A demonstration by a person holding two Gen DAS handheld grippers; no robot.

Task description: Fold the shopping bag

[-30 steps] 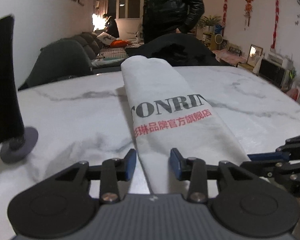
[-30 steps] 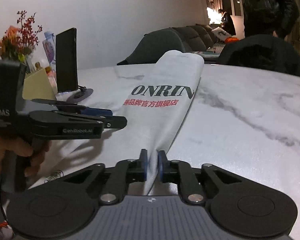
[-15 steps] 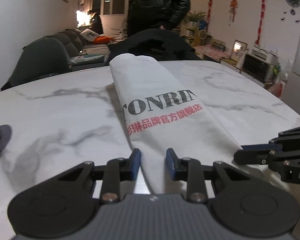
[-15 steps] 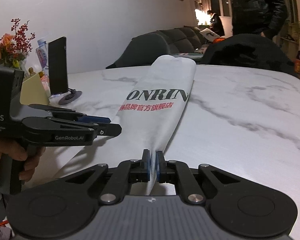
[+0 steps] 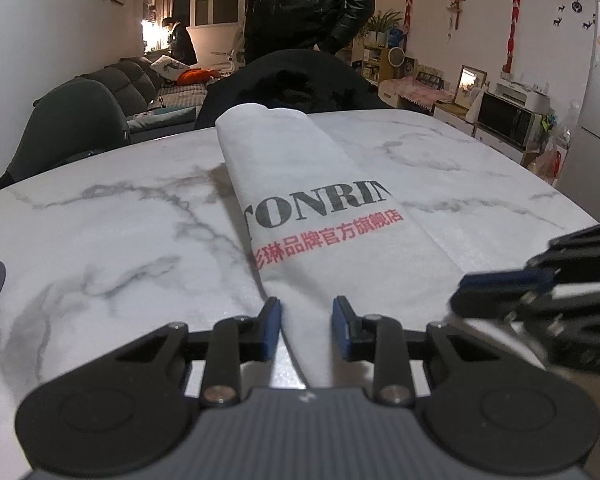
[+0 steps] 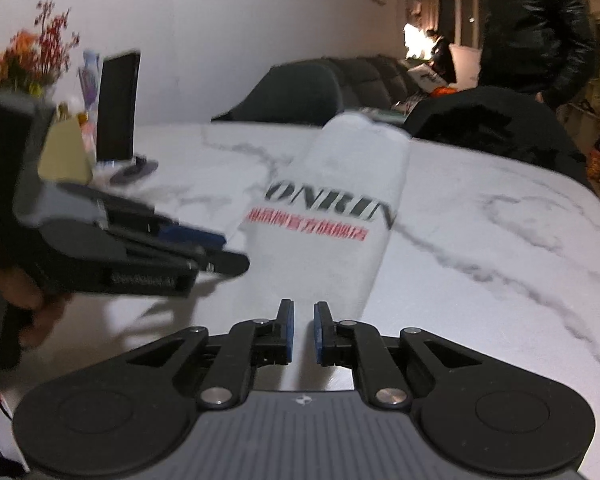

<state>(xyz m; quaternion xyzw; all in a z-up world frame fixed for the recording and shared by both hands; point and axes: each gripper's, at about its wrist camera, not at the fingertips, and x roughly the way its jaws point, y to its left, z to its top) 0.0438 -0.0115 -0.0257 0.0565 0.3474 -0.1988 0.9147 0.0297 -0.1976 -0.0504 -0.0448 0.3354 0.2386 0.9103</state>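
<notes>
One white shopping bag lies flat on a marble table, already folded lengthwise into a long narrow strip with black and red lettering across its middle. It stretches straight ahead of both tongs, its near end at their tips and its far end by a dark chair back at the table's opposite edge.

The left gripper has its jaws apart, straddling the strip's near left edge without pinching it. The right gripper shows a narrow gap between its jaws, with the near end of the bag just ahead of them; nothing appears clamped. In the right view the left tool appears to the left, blurred.

Judging by the strip shape, the lengthwise folds look done. What seems left is folding or rolling the strip end to end into a compact packet.

A person in a dark jacket stands beyond the table.
</notes>
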